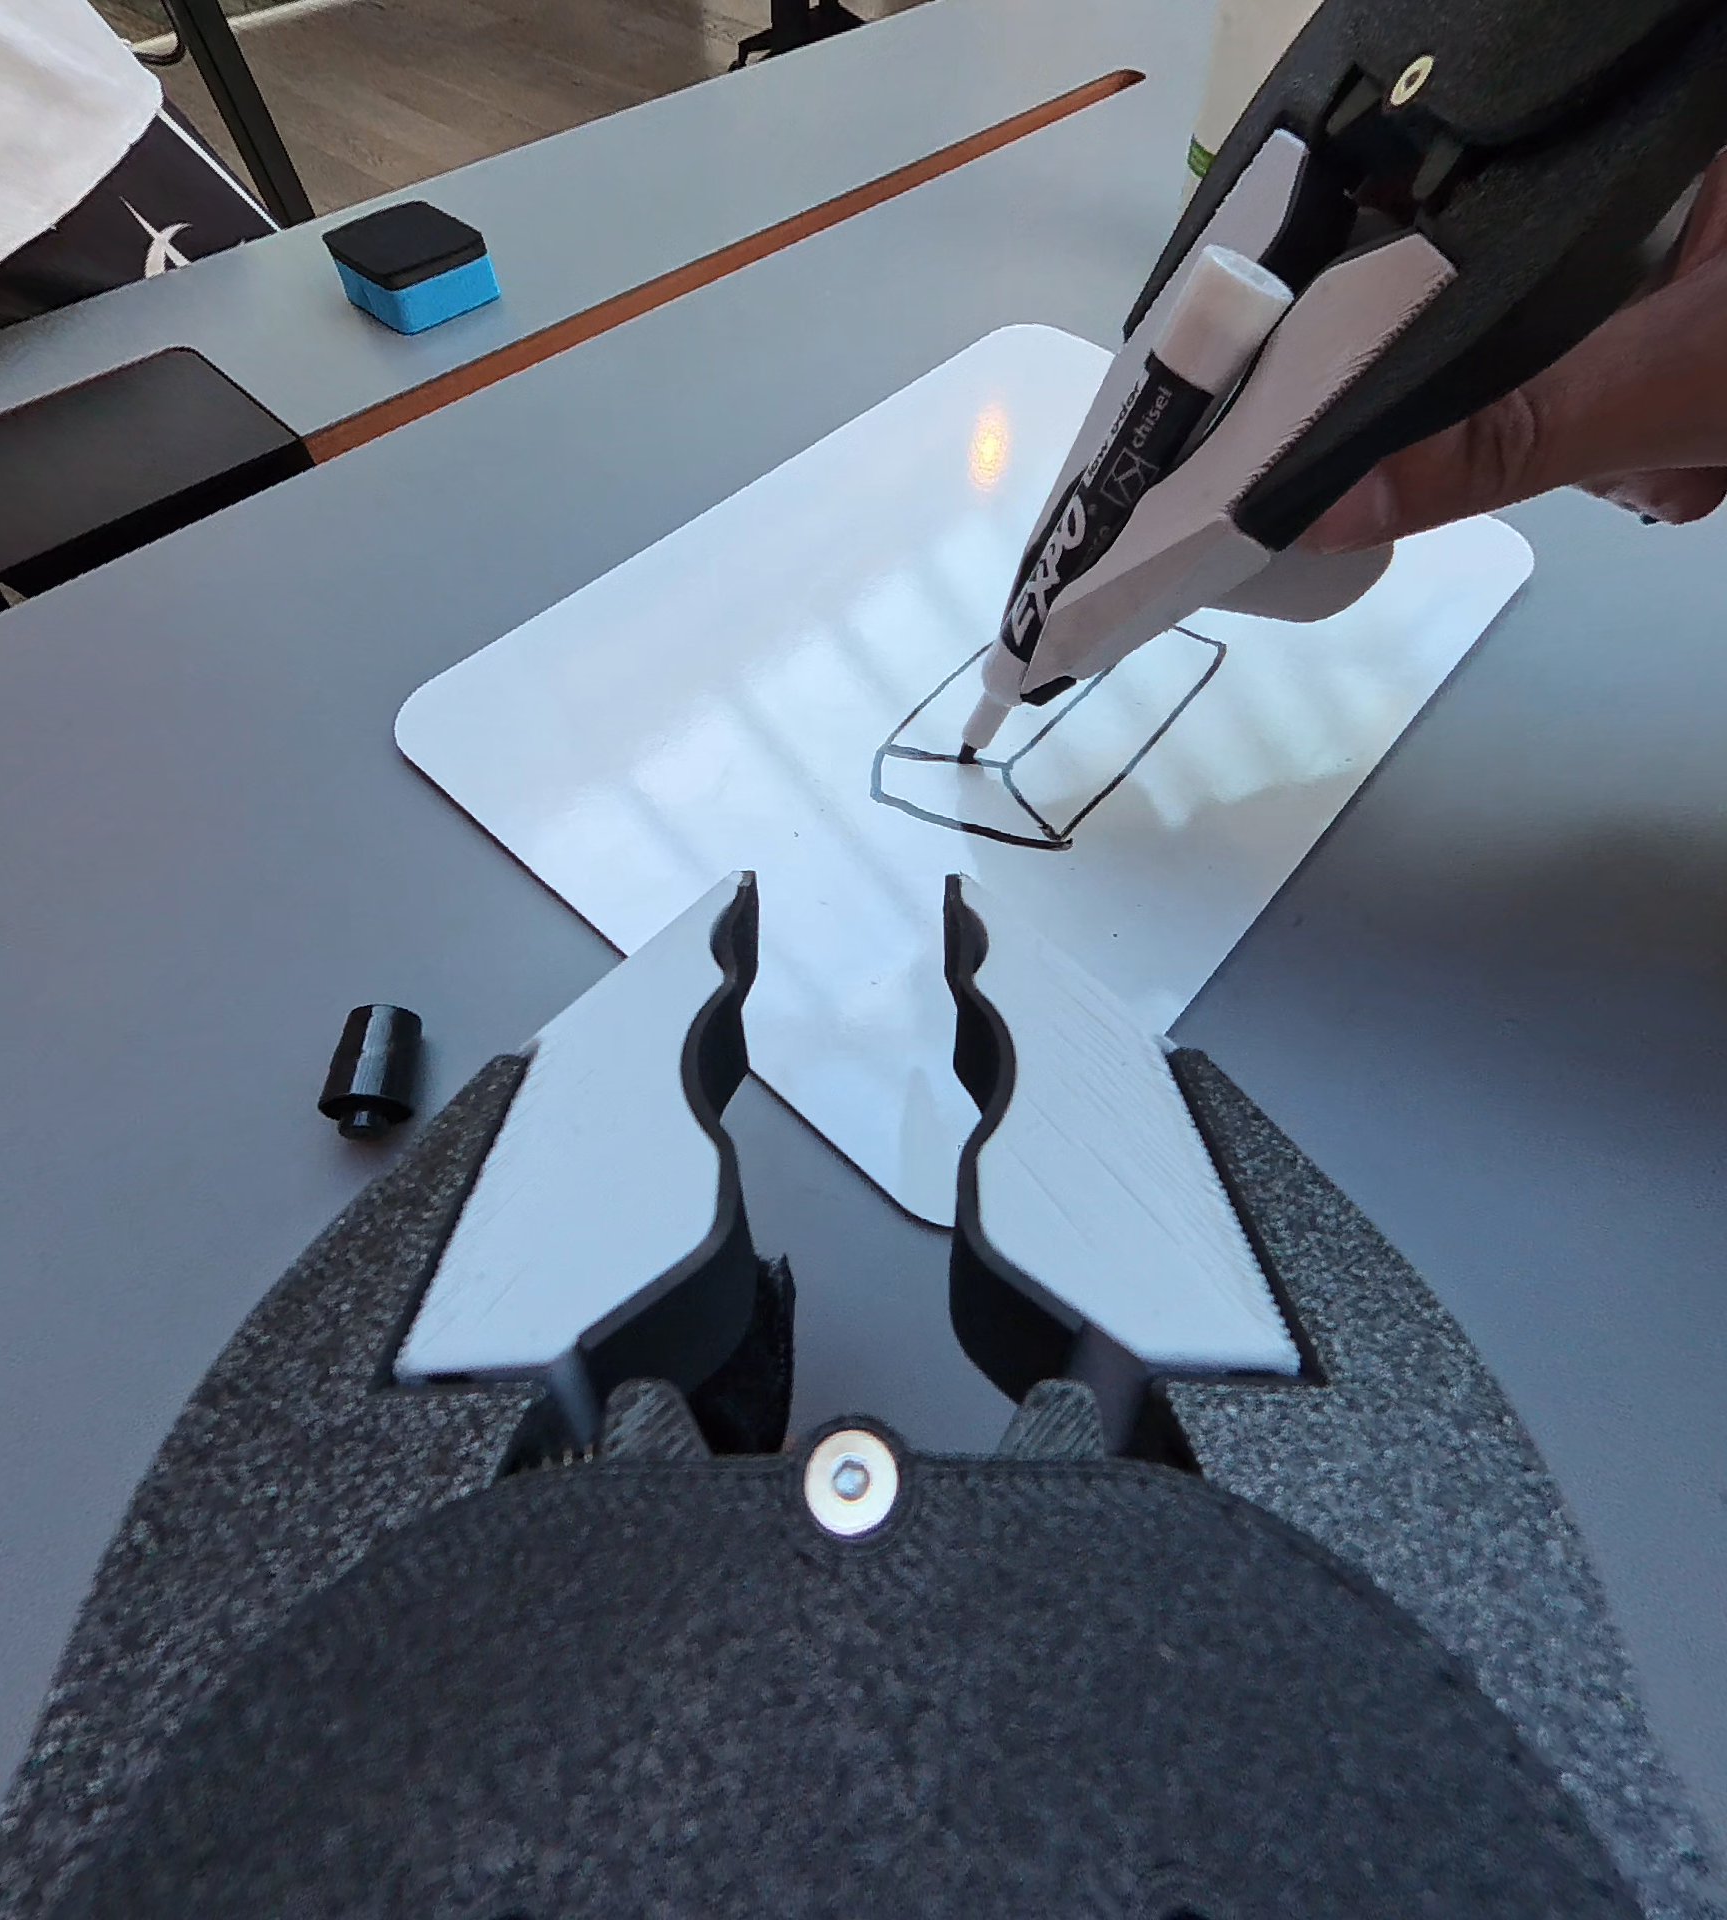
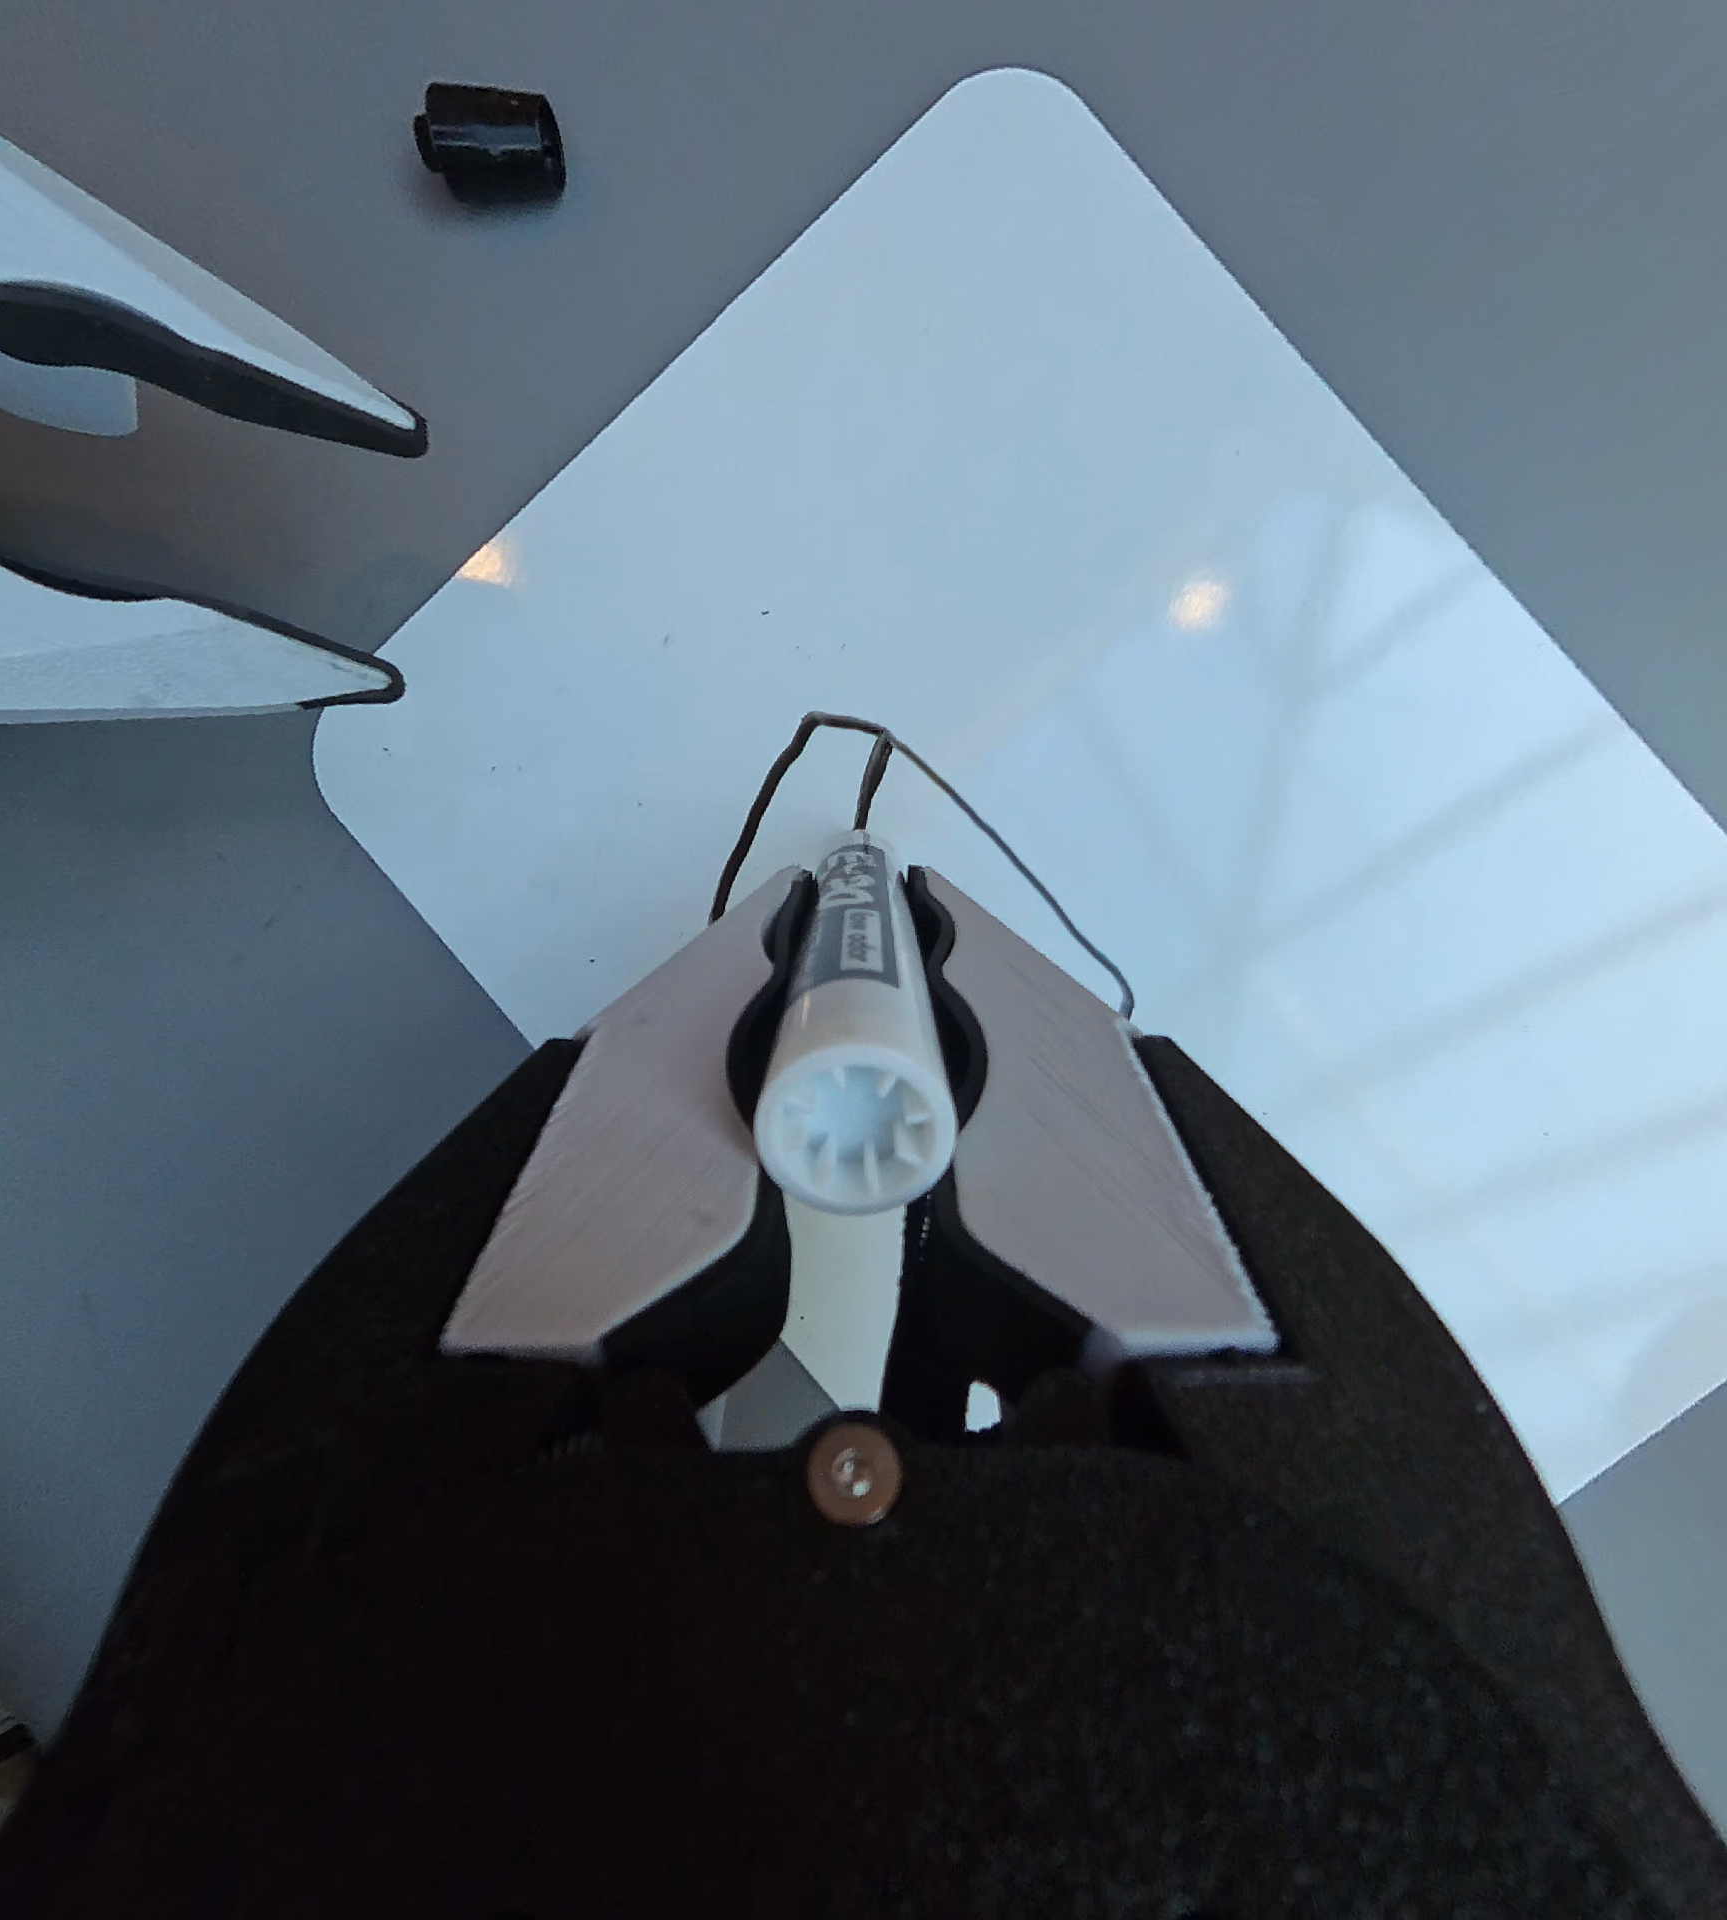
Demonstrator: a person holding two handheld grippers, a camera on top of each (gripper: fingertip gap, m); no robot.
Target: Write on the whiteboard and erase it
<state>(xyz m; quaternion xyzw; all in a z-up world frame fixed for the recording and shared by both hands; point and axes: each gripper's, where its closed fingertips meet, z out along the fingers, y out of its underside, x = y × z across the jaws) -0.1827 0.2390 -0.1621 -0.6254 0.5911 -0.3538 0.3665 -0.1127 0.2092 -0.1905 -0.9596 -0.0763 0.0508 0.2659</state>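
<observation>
your right gripper (image 2: pixel 859 883) pinches a white dry-erase marker (image 2: pixel 854 997) between its two fingers, tilted down so the black tip touches the whiteboard (image 1: pixel 734 644). the tip sits on a black box-like outline (image 1: pixel 1035 748) drawn there. your left gripper (image 1: pixel 851 883) hangs spread apart with nothing in it, above the near edge of the board. the board lies flat on the grey table (image 1: pixel 163 831). a black marker cap (image 1: pixel 371 1070) lies just left of your left gripper, and a blue-and-black eraser (image 1: pixel 412 265) rests farther back.
</observation>
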